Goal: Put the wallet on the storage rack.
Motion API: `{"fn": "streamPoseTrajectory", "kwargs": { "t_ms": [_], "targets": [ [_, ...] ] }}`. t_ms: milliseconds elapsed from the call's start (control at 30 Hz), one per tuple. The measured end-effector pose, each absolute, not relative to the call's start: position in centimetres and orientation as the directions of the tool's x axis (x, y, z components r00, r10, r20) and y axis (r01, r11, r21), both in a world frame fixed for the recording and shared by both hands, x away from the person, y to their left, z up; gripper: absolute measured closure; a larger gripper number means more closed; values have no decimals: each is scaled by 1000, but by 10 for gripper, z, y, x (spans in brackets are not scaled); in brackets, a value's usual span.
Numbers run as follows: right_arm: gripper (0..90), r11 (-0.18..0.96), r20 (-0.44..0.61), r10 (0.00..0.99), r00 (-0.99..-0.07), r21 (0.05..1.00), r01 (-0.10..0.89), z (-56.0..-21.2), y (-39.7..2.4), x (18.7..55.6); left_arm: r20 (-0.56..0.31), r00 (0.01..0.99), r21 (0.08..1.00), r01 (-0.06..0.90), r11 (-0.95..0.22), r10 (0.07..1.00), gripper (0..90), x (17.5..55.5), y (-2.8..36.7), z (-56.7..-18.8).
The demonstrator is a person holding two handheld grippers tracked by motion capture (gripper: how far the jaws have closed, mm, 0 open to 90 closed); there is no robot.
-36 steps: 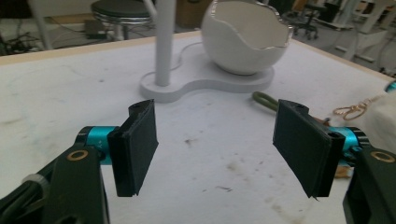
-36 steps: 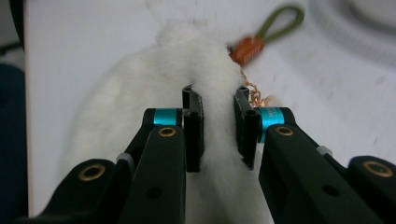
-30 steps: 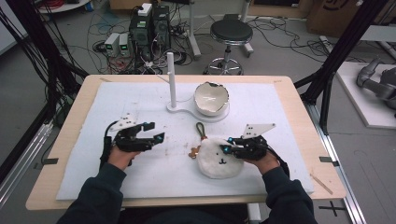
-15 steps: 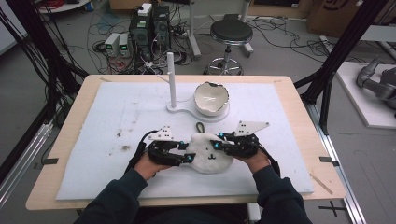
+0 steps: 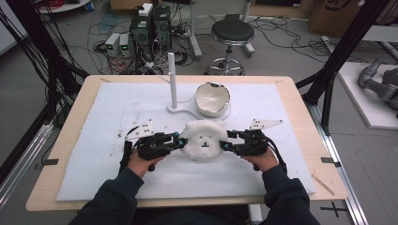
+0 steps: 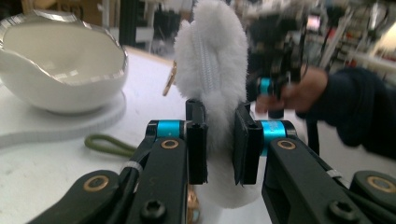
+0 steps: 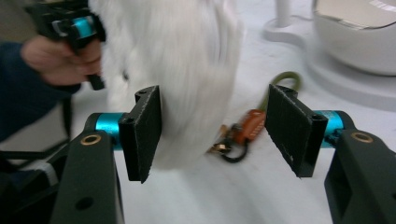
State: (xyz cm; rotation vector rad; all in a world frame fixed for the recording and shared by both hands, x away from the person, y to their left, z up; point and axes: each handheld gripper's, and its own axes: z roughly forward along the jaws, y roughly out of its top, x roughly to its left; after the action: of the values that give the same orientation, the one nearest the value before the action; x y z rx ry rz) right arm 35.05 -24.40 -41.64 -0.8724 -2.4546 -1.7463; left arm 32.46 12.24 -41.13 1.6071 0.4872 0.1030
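My left tool (image 6: 215, 140) is clamped on the edge of the white plush pouch (image 5: 203, 139), holding it upright just in front of the white bowl (image 5: 212, 99) on the table (image 5: 291, 93). My right tool (image 7: 215, 135) stands with jaws apart around the pouch's opposite edge, probably to take a second grip. The pouch's green loop (image 6: 105, 143) trails toward the bowl.

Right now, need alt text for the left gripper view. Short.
The left gripper is shut on the edge of a fluffy white pouch, held upright with its zipper facing the camera. A white bowl with a wavy rim sits at left on the table, an olive cord lies below it, and the other hand with its gripper shows blurred at right.
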Motion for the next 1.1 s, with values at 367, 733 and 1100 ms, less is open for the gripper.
{"fn": "streamPoseTrajectory", "kwargs": {
  "t_ms": [367, 733, 1100],
  "targets": [
    [667, 181, 379, 315, -870, 876, 447, -421, -227, 352, -226, 904, 969, 245, -6, 362, 776, 325, 123, -413],
    [761, 244, 118, 515, -849, 929, 277, -392, -243, 341, -130, 712, 953, 283, -112, 690, 343, 338, 158, -408],
    [758, 344, -75, 655, -752, 916, 208, -350, -239, 362, -160, 524, 947, 320, -20, 836, 258, 348, 229, -411]
  ]
}}
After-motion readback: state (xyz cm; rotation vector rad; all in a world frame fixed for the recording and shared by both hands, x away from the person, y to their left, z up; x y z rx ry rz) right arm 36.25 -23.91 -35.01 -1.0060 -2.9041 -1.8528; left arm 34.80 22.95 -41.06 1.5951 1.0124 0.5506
